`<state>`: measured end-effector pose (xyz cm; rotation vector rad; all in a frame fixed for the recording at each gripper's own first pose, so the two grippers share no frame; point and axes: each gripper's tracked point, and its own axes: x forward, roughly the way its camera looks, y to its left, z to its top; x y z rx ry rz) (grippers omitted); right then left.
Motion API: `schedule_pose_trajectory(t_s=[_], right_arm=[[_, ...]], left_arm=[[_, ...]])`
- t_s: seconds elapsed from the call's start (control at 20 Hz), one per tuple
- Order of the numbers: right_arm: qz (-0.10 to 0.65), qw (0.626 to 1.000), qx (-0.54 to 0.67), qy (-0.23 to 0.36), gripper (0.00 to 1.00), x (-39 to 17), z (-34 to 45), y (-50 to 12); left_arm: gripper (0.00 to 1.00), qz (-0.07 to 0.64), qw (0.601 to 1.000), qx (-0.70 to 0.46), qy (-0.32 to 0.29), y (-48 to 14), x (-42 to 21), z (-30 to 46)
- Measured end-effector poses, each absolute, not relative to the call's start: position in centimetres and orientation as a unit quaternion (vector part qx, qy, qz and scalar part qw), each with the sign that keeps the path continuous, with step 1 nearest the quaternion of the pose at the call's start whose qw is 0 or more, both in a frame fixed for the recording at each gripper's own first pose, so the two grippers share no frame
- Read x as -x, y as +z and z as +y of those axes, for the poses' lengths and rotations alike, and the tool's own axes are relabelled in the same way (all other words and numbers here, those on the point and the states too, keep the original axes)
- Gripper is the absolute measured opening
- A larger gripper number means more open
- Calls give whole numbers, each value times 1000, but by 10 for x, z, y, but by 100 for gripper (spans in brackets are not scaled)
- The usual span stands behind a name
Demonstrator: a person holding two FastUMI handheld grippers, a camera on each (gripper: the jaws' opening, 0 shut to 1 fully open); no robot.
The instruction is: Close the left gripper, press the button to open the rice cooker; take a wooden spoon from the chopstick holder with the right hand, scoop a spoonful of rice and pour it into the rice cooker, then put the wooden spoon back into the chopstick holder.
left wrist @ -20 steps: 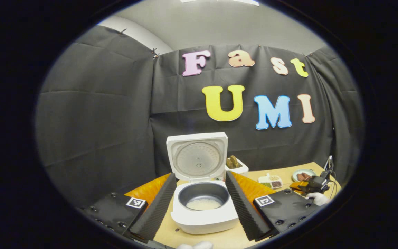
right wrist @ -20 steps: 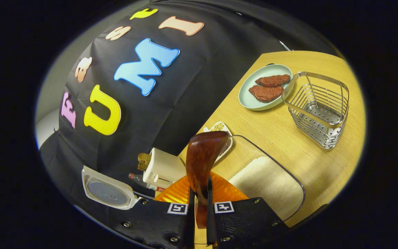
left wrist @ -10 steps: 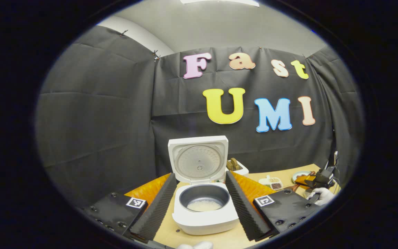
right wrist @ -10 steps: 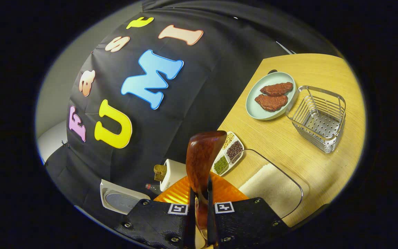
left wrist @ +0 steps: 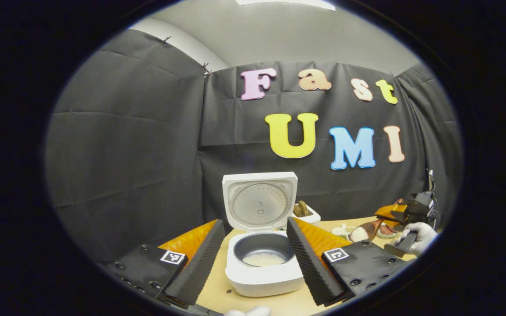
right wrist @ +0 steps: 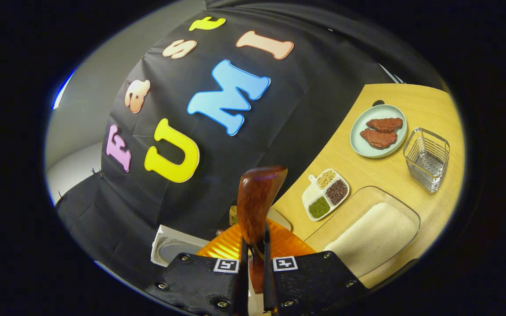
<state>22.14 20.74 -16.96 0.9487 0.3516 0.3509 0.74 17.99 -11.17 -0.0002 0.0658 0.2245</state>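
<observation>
The right gripper [right wrist: 253, 281] clamps the wooden spoon [right wrist: 257, 202], its loaded bowl raised over the tabletop [right wrist: 389, 171] to the right of the open rice cooker [left wrist: 264, 267]. Keep the bowl level during the carry, tipping only once over the inner pot. The left gripper [left wrist: 253, 281] hangs spread wide, holding nothing.

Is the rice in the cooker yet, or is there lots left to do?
Partly done. The rice cooker is open, its lid up, with some rice in its pot. In hand: the right tongs grip the wooden spoon, which looks loaded with rice in the left gripper view. Left: pouring that spoonful in and returning the spoon to the chopstick holder.
</observation>
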Motion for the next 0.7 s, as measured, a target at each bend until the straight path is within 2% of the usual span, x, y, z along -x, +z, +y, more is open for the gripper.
schedule_pose_trajectory(t_s=[0.4, 0.7], right_arm=[[203, 829, -472, 221, 13, -201, 335, -129], [225, 830, -437, 264, 13, -190, 428, -141]], left_arm=[[99, 35, 990, 8, 139, -122, 3, 208], [100, 40, 985, 13, 166, -129, 12, 232]])
